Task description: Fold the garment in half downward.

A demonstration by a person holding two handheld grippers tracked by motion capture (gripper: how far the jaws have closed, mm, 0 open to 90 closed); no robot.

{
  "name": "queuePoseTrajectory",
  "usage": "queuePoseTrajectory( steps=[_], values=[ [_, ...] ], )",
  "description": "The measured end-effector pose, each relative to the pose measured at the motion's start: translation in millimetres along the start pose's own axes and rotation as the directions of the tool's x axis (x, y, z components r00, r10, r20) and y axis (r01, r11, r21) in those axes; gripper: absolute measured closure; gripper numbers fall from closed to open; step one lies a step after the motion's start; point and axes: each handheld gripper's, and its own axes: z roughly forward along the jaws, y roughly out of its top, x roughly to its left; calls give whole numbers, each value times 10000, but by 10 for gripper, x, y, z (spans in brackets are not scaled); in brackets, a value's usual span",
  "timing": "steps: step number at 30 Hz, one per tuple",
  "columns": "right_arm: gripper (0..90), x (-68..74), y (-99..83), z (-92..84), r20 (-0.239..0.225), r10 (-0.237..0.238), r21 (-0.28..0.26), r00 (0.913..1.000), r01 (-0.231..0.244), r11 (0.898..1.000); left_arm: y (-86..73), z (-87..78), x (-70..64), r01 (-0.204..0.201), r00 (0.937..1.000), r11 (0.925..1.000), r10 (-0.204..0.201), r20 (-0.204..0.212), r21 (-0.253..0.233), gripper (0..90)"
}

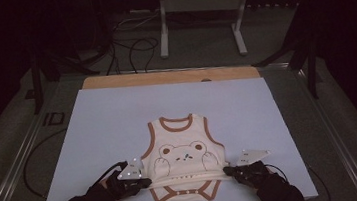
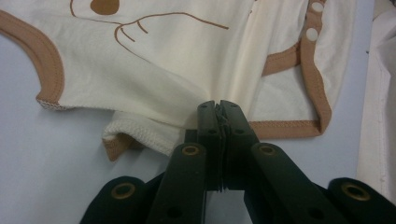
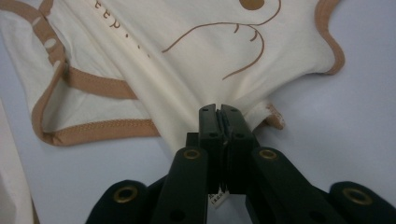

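Cream cotton baby bodysuit with brown trim and bear print, flat near the table's front edge: light, limp, likely to sag and stretch. Pinched at both side seams near the waist, left gripper and right gripper clamped tight on cloth; best held by seams, not thin panels.

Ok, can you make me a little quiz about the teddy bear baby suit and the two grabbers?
1. True or false: both grabbers are pinching the baby suit.
2. What colour is the trim on the suit's edges?
3. Which part of the suit lies nearest the person: A the neck opening, B the snap end?

Key:
1. True: the left gripper and right gripper are each shut on cloth at the suit's sides.
2. Brown.
3. B.
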Motion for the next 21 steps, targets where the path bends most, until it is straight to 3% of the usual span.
queuePoseTrajectory(
  steps=[1,4,5,8,9,10,12,16,18,21],
  values=[
    [797,-8,4,-4,-121,146,-34,9998,-146,9999,-2,-9,-2,-17,10000,9999,18,24,-155,843],
    [777,-8,5,-12,-82,151,-52,9999,-152,9999,7,-35,-7,82,9999,9993,-77,133,-373,807],
    [682,-19,33,-52,-215,311,-386,9993,-319,9987,20,-55,-9,114,9999,9990,-113,29,-441,699],
    [594,-20,66,-80,-155,384,-595,9991,-392,9975,61,-147,22,246,9997,9960,-249,-16,-864,633],
    [492,-23,96,-105,-93,513,-782,9986,-518,9956,76,-174,37,259,9996,9956,-268,-82,-905,539],
    [492,-23,96,-105,-93,513,-782,9986,-518,9956,88,-199,48,279,9994,9948,-298,-177,-976,539],
    [373,-29,134,-116,-72,420,-894,9991,-425,9951,110,-233,69,425,9990,9933,-440,-109,-1077,390],
    [284,-24,177,-115,-53,362,-914,9993,-365,9951,150,-267,94,511,9981,9918,-549,-295,-1169,259],
    [235,-37,214,-116,-164,468,-988,9988,-482,9939,164,-276,110,608,9971,9886,-664,-367,-1376,237],
    [149,-65,307,-121,-223,431,-1303,9988,-457,9904,203,-303,158,732,9969,9861,-768,-184,-1490,164]
  ],
)
